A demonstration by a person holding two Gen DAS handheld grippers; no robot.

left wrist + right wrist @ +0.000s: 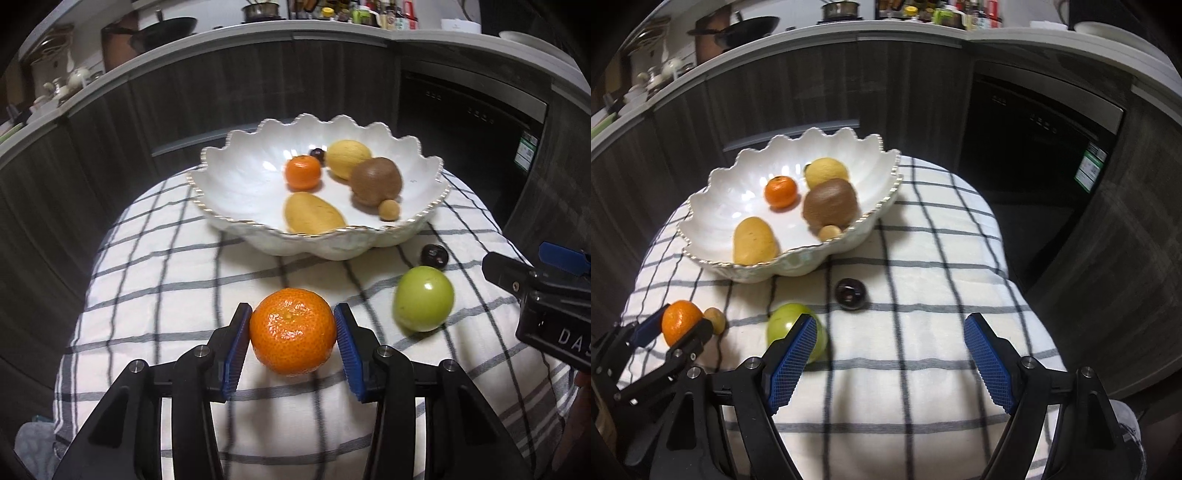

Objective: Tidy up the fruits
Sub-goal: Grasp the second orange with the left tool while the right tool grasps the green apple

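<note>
Orange mandarin [293, 331] is pinched between the blue pads of the left gripper [293, 341], held over the checked cloth [155, 295] on the bench, short of the white scalloped bowl [236, 173]. A carry to the bowl looks to be in hand; next, clearance over the rim and a gentle release among the fruit already inside are called for. Right gripper [890, 354] is spread wide, nothing held, beside the green apple [783, 325]

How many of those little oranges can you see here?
2. One orange lies inside the white bowl, beside the yellow fruit. The other orange is out on the checked cloth, pinched in the left tool. None seems hidden.
</note>
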